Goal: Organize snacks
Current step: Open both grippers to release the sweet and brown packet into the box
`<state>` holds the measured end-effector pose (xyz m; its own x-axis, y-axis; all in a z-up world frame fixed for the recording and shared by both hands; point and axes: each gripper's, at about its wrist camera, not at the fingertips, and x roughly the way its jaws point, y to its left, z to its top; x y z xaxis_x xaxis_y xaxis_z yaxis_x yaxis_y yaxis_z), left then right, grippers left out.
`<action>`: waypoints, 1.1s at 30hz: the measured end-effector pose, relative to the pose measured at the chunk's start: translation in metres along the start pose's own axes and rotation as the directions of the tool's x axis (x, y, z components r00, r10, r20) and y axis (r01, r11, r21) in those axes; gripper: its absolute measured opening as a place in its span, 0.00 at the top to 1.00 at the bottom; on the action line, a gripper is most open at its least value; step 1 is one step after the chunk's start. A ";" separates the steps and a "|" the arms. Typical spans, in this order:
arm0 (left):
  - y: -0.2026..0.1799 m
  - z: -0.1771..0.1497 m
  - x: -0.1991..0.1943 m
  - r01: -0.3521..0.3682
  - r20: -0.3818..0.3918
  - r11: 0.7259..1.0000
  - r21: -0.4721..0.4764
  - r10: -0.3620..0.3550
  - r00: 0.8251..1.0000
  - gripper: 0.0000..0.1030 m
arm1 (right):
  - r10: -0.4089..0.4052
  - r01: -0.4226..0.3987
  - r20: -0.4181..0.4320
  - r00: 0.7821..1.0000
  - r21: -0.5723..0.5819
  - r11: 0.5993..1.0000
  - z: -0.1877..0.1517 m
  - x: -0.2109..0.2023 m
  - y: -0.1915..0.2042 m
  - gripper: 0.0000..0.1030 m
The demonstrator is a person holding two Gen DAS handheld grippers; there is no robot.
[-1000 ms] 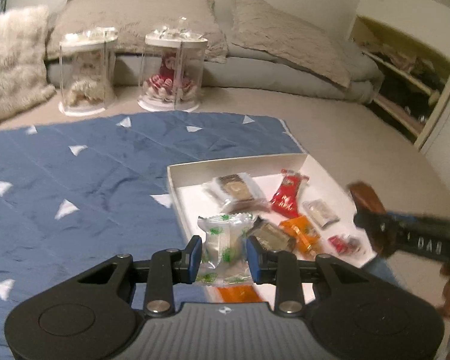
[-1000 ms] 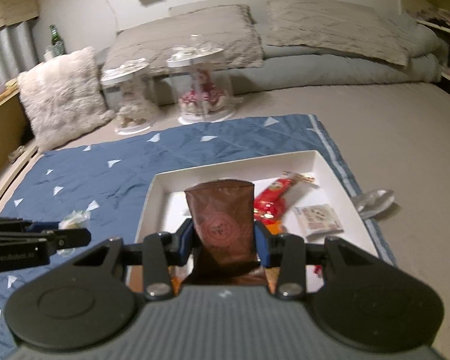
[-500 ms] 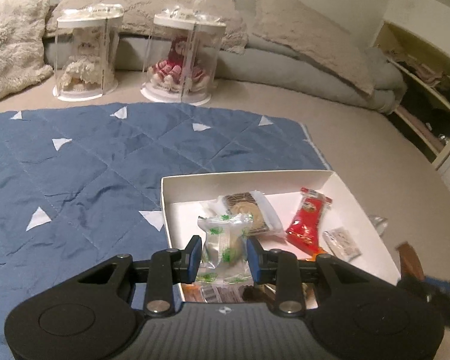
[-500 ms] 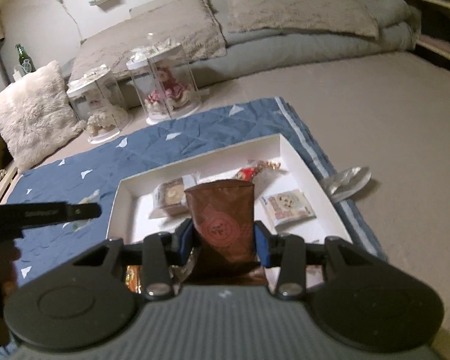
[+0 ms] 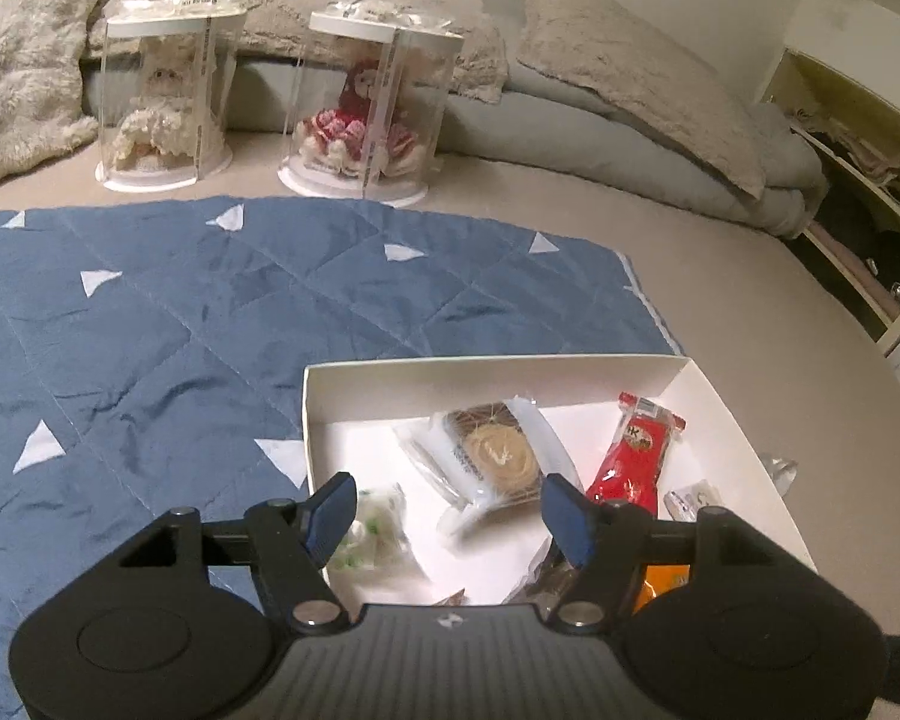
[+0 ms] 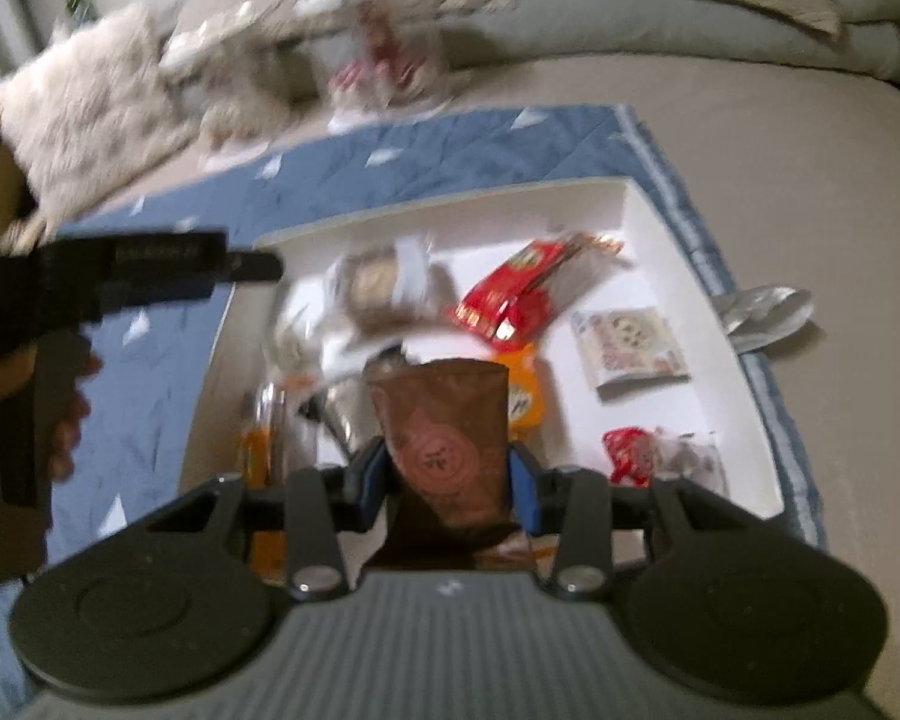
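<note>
A white tray [image 5: 486, 381] on a blue quilt holds several snacks. My left gripper [image 5: 450, 516] is open over the tray's near left corner. The clear packet with green print [image 5: 375, 534] lies in the tray just inside the left finger. A round cookie in clear wrap [image 5: 492, 456] and a red packet [image 5: 639, 456] lie beyond. My right gripper [image 6: 447, 474] is shut on a brown packet [image 6: 441, 426] and holds it above the tray [image 6: 636, 204]. The left gripper also shows in the right wrist view [image 6: 150, 273], at the left.
Blue quilt [image 5: 150, 330] with white triangles covers the floor to the left. Two clear display cases [image 5: 360, 102] with dolls stand at the back before a grey mattress. A crumpled clear wrapper [image 6: 762, 309] lies right of the tray. Shelving [image 5: 858, 204] at far right.
My left gripper has opened and let the green-print packet drop into the tray. My right gripper has moved forward and tilted down over the tray, still holding the brown packet.
</note>
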<state>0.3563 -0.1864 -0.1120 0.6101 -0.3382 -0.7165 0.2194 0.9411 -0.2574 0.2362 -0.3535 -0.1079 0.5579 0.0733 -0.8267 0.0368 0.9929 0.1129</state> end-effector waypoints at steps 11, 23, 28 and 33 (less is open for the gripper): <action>0.012 0.002 -0.012 0.014 0.010 1.000 -0.024 -0.014 1.000 0.33 | 0.059 -0.096 -0.217 0.974 -0.161 0.982 -0.002 0.058 0.047 0.54; 0.016 0.000 -0.017 0.022 -0.004 1.000 0.012 -0.021 1.000 0.33 | -0.072 0.072 -0.050 0.996 -0.004 0.997 0.020 0.080 0.016 0.54; 0.012 -0.003 -0.026 0.039 -0.005 0.999 0.036 -0.039 0.999 0.33 | 0.051 -0.054 -0.029 0.998 -0.115 0.992 0.020 0.061 0.025 0.54; 0.005 -0.010 -0.036 0.046 -0.026 0.997 0.066 -0.045 0.999 0.33 | 0.082 -0.094 -0.060 0.995 -0.237 0.967 0.010 0.045 0.041 0.51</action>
<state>0.3280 -0.1693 -0.0940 0.5800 -0.3798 -0.7207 0.2970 0.9224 -0.2471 0.2714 -0.3100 -0.1348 0.5082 0.1600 -0.8462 -0.2132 0.9754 0.0563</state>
